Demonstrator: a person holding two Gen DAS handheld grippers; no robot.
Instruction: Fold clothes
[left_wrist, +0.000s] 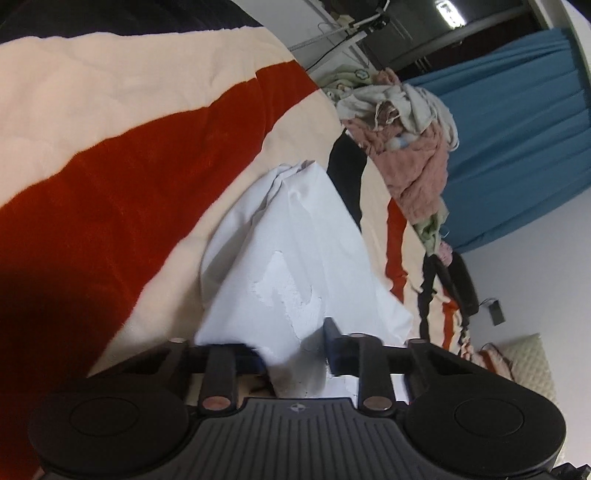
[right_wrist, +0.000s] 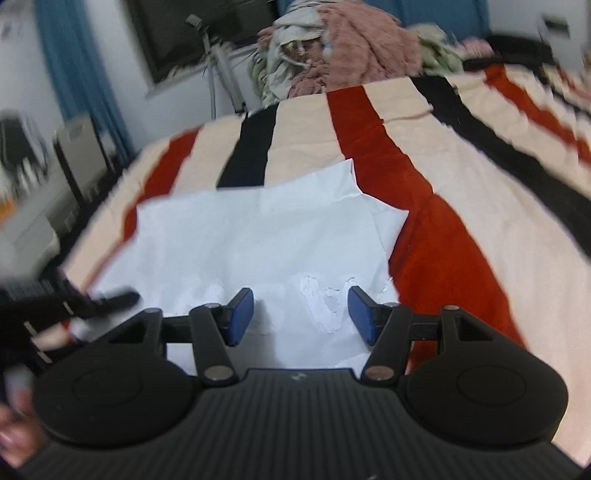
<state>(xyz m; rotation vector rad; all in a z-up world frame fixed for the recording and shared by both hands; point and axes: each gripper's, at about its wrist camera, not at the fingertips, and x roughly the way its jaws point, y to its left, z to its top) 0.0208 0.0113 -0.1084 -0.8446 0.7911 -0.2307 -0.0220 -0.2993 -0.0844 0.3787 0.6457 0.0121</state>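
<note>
A white garment (left_wrist: 288, 236) lies on the striped blanket (left_wrist: 129, 166) and rises like a tent toward my left gripper (left_wrist: 293, 350), which is shut on a bunched edge of it. In the right wrist view the same white garment (right_wrist: 258, 236) lies spread mostly flat, with a worn white print near its close edge. My right gripper (right_wrist: 301, 314) hovers open just above that edge, its blue pads (right_wrist: 240, 314) wide apart with nothing between them. The left gripper (right_wrist: 107, 301) appears blurred at the garment's left side.
The bed is covered by a cream, red and black striped blanket (right_wrist: 443, 221). A pile of pink and pale clothes (right_wrist: 343, 48) sits at its far end, in front of a blue curtain (left_wrist: 517, 129). A quilted pillow (left_wrist: 528, 362) lies by the wall. A hand (right_wrist: 14, 424) shows at bottom left.
</note>
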